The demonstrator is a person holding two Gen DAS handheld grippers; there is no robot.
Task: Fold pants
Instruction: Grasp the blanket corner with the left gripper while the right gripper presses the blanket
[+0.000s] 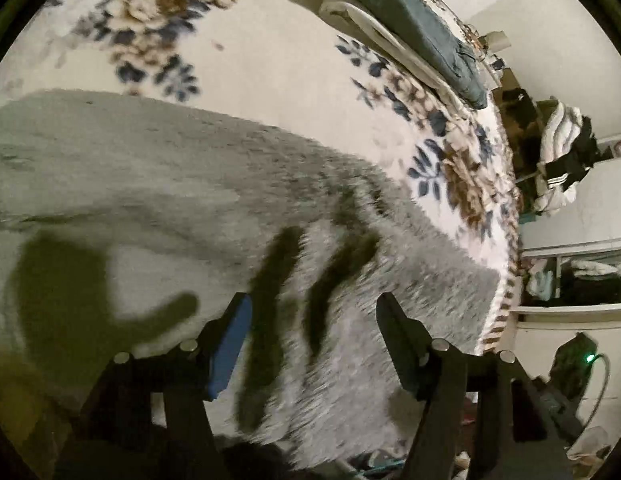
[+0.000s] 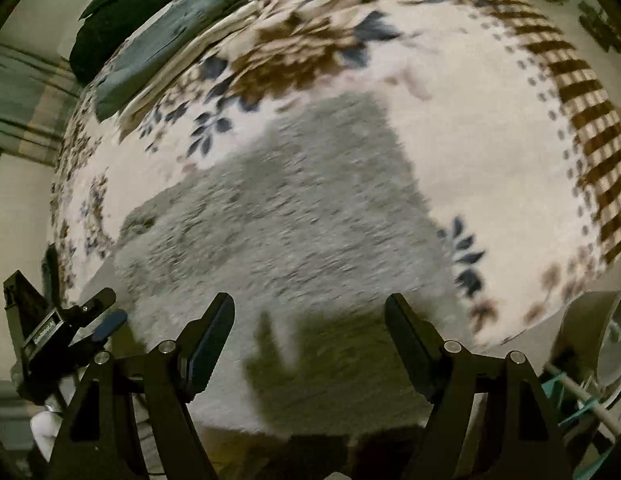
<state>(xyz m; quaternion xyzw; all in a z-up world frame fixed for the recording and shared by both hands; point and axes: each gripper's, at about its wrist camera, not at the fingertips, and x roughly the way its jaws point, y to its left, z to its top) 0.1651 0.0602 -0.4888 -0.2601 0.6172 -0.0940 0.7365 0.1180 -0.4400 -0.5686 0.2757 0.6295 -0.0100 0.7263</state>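
We hold both grippers above a bed covered by a cream floral blanket (image 2: 470, 128), and the fuzzy grey pants (image 2: 294, 216) lie spread flat on it, reaching to the near edge of the bed. In the left wrist view the pants (image 1: 170, 184) fill the lower left, and their fluffy end runs toward the blanket's (image 1: 270, 52) striped border at right. Our left gripper (image 1: 314, 312) hangs over that end with its fingers wide apart and nothing between them; their dark shadows fall on the pile. Our right gripper (image 2: 310, 312) is likewise spread open over the near edge of the pants, gripping nothing. The left gripper (image 2: 106, 320) shows at the lower left of the right wrist view. A folded dark green garment (image 1: 414, 28) lies on a pale cloth at the far side of the bed. Both views are motion-blurred.
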